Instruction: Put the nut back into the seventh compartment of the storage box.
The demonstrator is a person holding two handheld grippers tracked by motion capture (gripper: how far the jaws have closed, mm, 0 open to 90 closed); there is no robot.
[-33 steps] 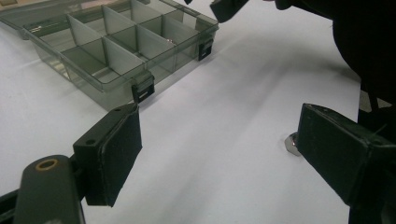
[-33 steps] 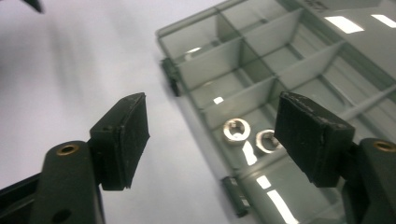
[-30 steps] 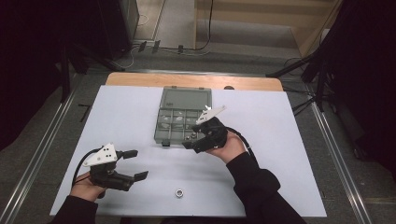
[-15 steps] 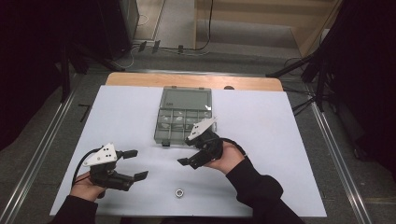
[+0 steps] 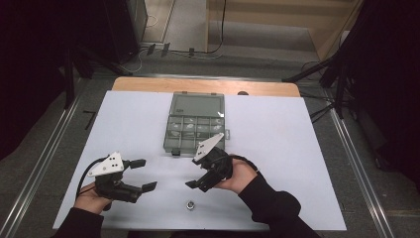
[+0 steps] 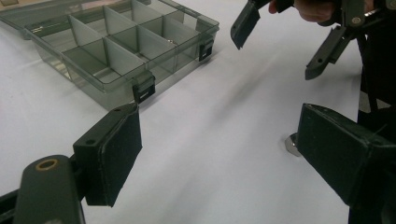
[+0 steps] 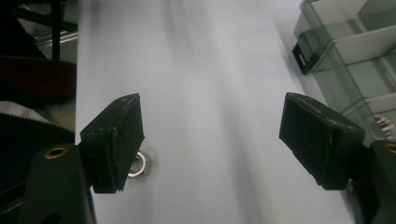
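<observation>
Step in hand: right gripper (image 5: pixel 199 179) is angling down toward the nut (image 5: pixel 189 204), seemingly lining up to pick it for the organiser box (image 5: pixel 194 125).
Nut position: it is lying loose on the white table (image 5: pixel 297 148) near the front edge, between the two hands and well apart from the box; in the right gripper view it is peeking out beside one jaw (image 7: pixel 138 165).
Right fingers: jaws are standing wide and holding nothing.
Left fingers: left gripper (image 5: pixel 141 174) is resting low at the table's near left, jaws also spread wide and empty; from its own camera the nut (image 6: pixel 291 143) is showing just past one pad.
Next move, as I judge it: the right hand is needing to centre the nut between its pads, lower to the surface, then close.
Materials: nut is looking like bright hexagonal metal, small and flat, likely to slide on the smooth sheet.
Box: smoky clear plastic with thin dividers forming square compartments, black latches, lid lying open behind.
Pads: matte black, blocky, slightly scuffed.
</observation>
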